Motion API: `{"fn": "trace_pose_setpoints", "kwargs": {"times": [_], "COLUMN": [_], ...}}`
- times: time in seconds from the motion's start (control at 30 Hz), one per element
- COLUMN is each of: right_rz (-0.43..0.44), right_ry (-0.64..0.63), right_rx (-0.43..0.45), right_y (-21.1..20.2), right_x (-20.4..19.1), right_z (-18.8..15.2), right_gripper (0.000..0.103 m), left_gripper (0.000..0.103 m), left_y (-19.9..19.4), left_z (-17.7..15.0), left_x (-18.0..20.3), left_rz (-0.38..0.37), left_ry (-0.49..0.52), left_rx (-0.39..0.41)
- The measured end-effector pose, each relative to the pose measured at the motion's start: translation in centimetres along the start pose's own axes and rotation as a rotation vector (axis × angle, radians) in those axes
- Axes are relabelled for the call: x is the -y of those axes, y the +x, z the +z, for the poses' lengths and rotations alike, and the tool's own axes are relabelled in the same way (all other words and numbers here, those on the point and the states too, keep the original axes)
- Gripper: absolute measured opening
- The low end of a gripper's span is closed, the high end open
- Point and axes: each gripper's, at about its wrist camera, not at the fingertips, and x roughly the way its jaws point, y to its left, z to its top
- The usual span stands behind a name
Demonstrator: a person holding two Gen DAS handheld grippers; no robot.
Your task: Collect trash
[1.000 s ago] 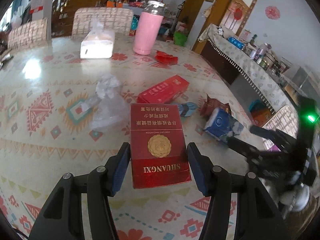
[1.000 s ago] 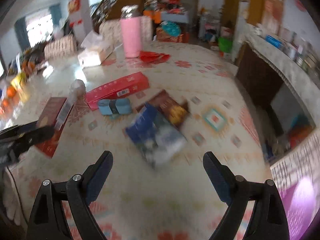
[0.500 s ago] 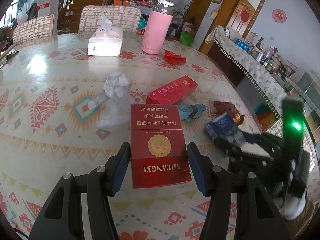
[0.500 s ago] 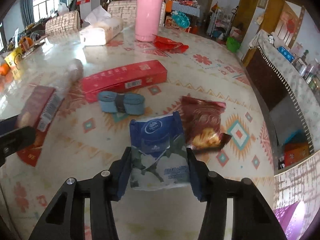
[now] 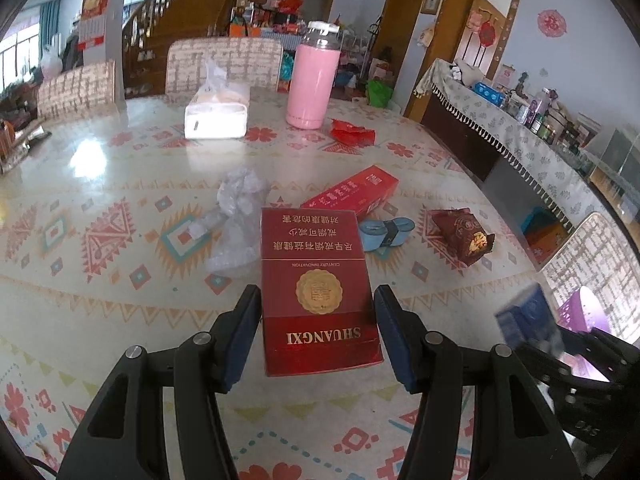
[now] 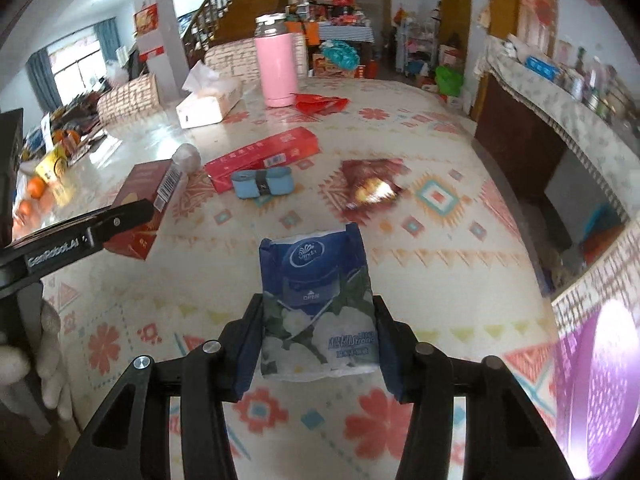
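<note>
Patterned table point(image 5: 120, 320) is filling most of both views, running from the bottom edge up to the chairs at the upper left. Pink flask point(image 5: 313, 80) is standing upright at upper centre of the left view, with a white tissue box point(image 5: 216, 114) just left of it and a crumpled red wrapper point(image 5: 352, 134) just right of its base. Long red carton point(image 5: 352, 192) is lying flat at mid-frame, right of centre; a clear plastic bag point(image 5: 236, 220) is sitting crumpled to its left. Dark red snack pouch point(image 5: 464, 234) is lying at mid-right, apart from the carton, and a blue band roll point(image 5: 386, 232) is lying between them, just below the carton. Purple basket point(image 6: 600, 380) is showing at the lower right edge of the right view, beyond the table rim. Left gripper point(image 5: 318, 336) is holding a red cigarette pack point(image 5: 316, 292) at lower centre, pads pressing both long sides, pack lifted off the table. Right gripper point(image 6: 318, 344) is clamping a blue tissue pack point(image 6: 316, 304) at lower centre of its view, jaws having just been closing onto it; pack is clear of the table. A gloved hand point(image 6: 24, 364) is showing at the lower left edge of the right view.
</note>
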Motion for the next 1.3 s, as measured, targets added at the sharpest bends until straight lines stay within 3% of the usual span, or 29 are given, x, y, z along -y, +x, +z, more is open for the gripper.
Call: {"fn": "trace_pose_setpoints", "kwargs": {"times": [0.43, 0.9, 1.1, 1.3], "right_rz": [-0.013, -0.037, -0.050, -0.045], "right_ry": [0.219, 0.298, 0.324, 0.368], "right_rx": [0.055, 0.105, 0.149, 0.176], "right_y": [-3.9, -6.4, -8.7, -10.3], "right_x": [3.5, 6.0, 7.9, 10.3], "right_z": [-4.4, -7.3, -8.7, -10.4], "right_gripper": [0.055, 0.055, 0.056, 0.056], "left_gripper": [0.057, 0.057, 0.057, 0.057], "left_y": [-1.0, -2.5, -2.4, -4.6], "left_z": [-0.4, -0.9, -1.3, -1.6], "left_x": [1.1, 2.4, 4.5, 7.3], "left_rz": [0.039, 0.075, 0.101, 0.076], "left_ry": [0.042, 0.092, 0.169, 0.196], "left_rx": [0.071, 0.161, 0.173, 0.207]}}
